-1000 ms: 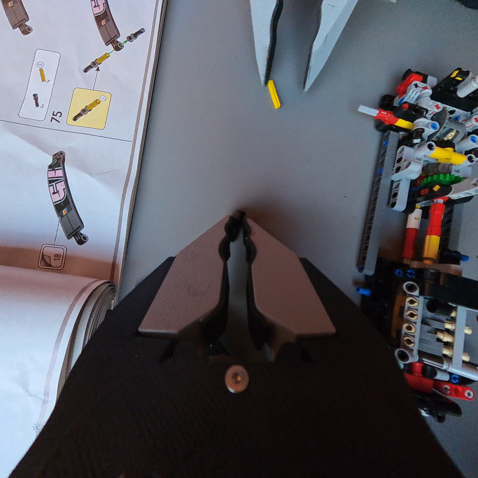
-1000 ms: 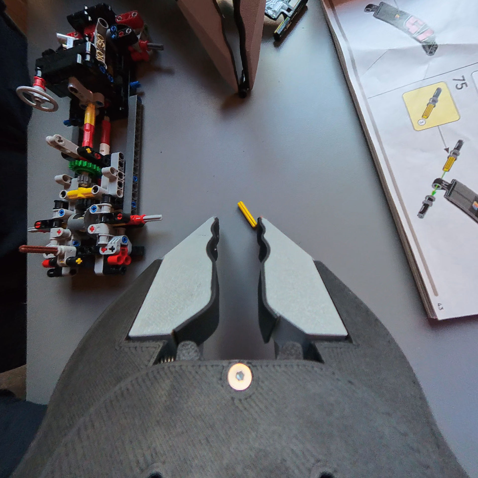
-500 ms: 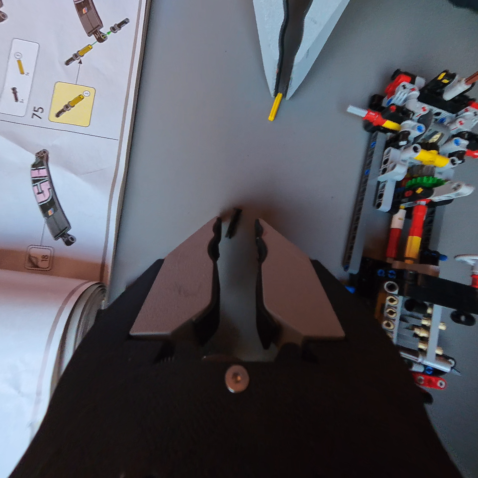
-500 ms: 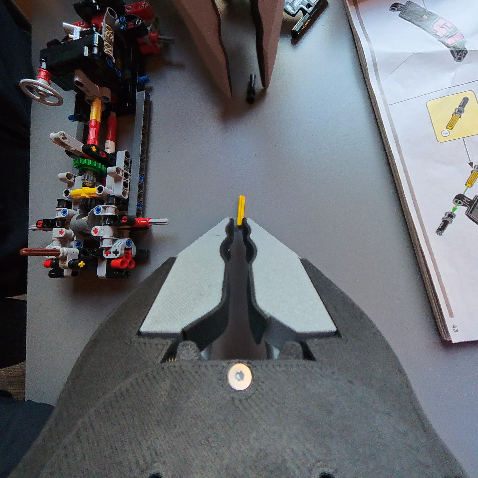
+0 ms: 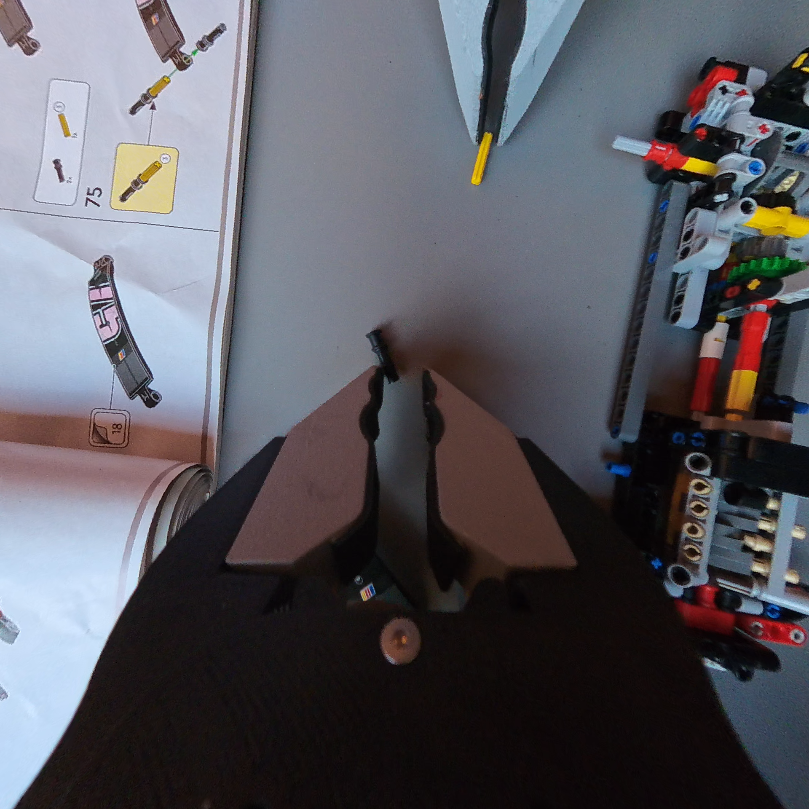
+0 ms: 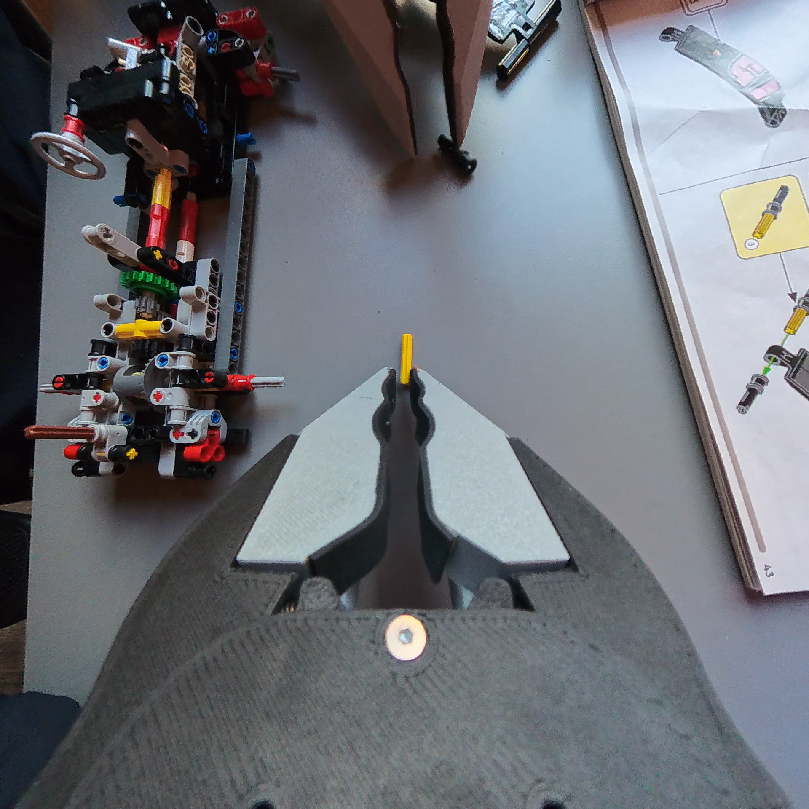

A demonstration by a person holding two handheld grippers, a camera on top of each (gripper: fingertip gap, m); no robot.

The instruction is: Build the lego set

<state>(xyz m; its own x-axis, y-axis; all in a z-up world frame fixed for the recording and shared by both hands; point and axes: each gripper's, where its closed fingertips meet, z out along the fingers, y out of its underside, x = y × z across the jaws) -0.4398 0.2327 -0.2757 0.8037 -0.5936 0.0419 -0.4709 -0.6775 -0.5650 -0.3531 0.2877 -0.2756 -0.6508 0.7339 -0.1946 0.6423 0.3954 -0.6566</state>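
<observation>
Since half a second ago my left gripper has narrowed a little but stays parted, and the black pin that stood loose between its tips now lies slanted at the left fingertip, with a clear gap to the right fingertip; nothing is clamped. A second ago those same jaws were pinched shut on it. My right gripper was open beside the yellow axle a second ago; now its tips are closed on the axle's near end, as half a second ago, and the rest sticks straight out toward the top of the frame. The left view agrees: at top centre the grey fingers meet on the yellow stick.

In the right view the black pin lies on the grey table in the upper middle, just under the brown fingertips, well apart from the axle.

The brick-built chassis of black, grey, red and yellow parts, with a green gear, lies along the left edge of the right view and the right edge of the left view. The open instruction booklet fills the left side of the left view. It carries step numbers, a page number and part diagrams, which I leave unread. A small dark panel piece lies at the top of the right view, beside the booklet.
</observation>
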